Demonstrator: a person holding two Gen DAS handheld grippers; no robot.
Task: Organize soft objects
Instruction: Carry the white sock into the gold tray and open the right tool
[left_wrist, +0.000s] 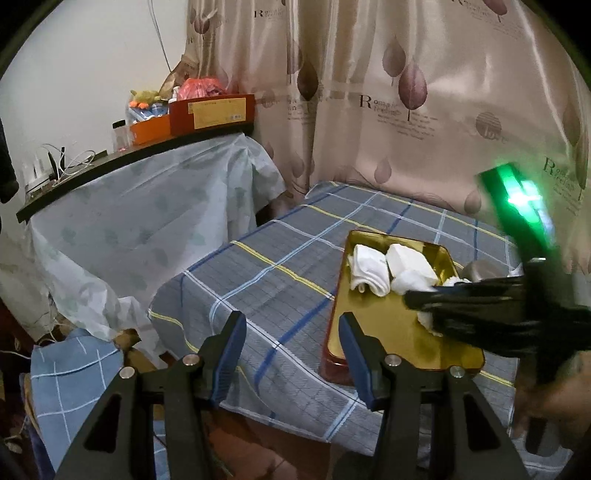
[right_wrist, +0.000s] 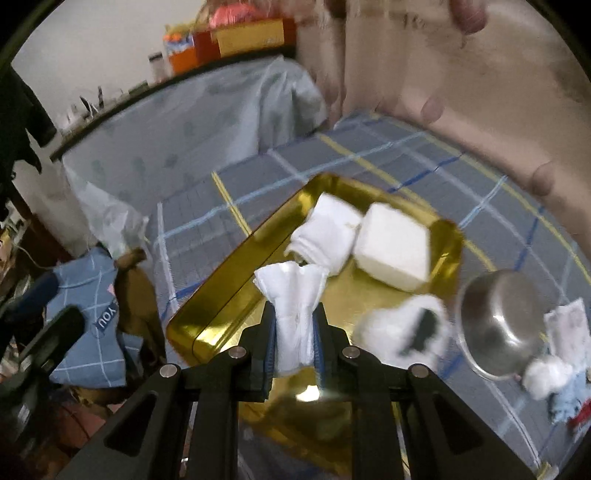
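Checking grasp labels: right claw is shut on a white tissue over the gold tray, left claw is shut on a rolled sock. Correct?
Half right. The right claw is shut on the white tissue over the gold tray, but the left claw stands open and empty, as the left wrist view shows.

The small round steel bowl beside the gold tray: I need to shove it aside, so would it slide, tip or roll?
The small round steel bowl already lies tilted beside the gold metal tray, so it would probably rock or roll. It looks thin and light. The checked cloth under it may drag rather than let it slide.
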